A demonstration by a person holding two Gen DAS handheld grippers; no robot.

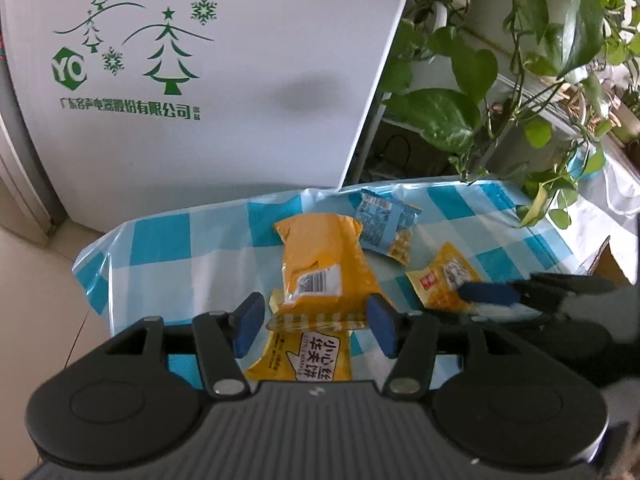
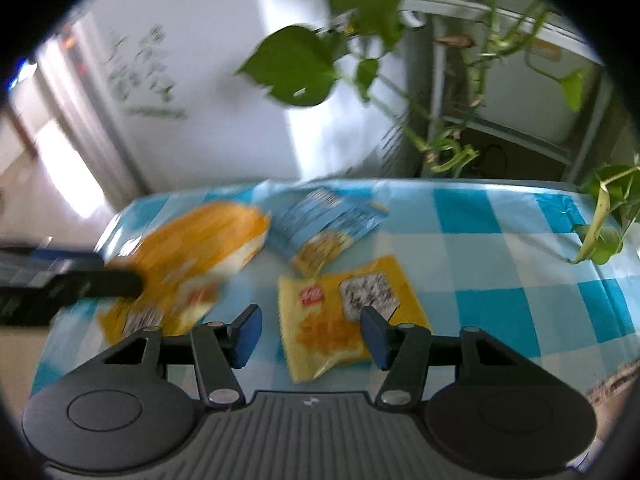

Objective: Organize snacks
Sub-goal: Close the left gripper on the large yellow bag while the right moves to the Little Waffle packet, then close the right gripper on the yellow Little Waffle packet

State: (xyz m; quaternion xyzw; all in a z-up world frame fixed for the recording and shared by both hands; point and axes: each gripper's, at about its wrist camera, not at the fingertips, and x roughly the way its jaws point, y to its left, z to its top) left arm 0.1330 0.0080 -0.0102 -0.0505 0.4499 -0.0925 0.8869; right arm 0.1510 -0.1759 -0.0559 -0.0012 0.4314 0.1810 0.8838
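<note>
Snack packets lying on blue-checked tablecloth [image 1: 168, 240]. Left wrist view: left gripper [image 1: 314, 326] standing apart, pads either side of long orange packet [image 1: 324, 264], not pressing; waffle packet [image 1: 304, 360] lying beneath. Right wrist view: right gripper [image 2: 310, 332] standing apart over yellow packet [image 2: 340, 312], not clamping; blue packet [image 2: 324, 220] lying beyond

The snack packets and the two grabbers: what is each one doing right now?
Big orange packet: lying flat, label up, overlapping the waffle packet, between the left gripper's open pads.
Yellow waffle packet: partly under the orange one.
Blue packet: lying flat, sealed.
Small yellow packet: lying flat between the right gripper's open pads.
</note>
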